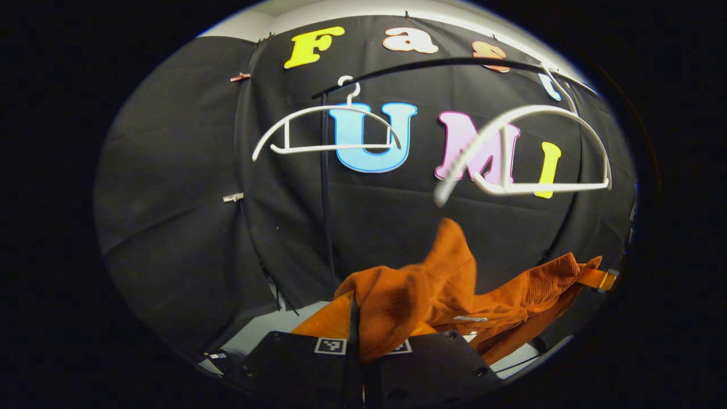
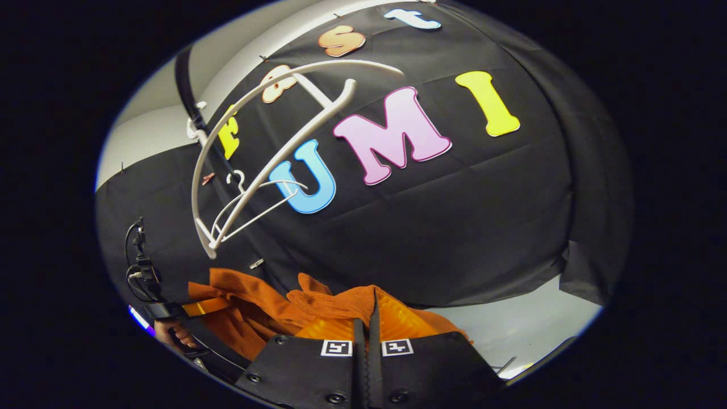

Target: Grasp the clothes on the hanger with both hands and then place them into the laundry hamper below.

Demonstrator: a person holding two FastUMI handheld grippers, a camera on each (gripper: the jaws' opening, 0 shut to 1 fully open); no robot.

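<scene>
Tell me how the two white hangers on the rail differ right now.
In the left gripper view, the left hanger hangs level and square to the camera, while the right hanger is swung askew, one arm tipped down. The left hanger looks smaller and farther off; the right hanger looks bigger and nearer. Both are bare, off the orange garment.

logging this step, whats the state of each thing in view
orange ribbed fabric garment: off the hangers, bunched, held between both grippers
near white plastic hanger: bare, tilted, on the rail
far white plastic hanger: bare, level, on the rail
black hanging rail: carries both hangers
left gripper: shut on the garment
right gripper: shut on the garment
</scene>
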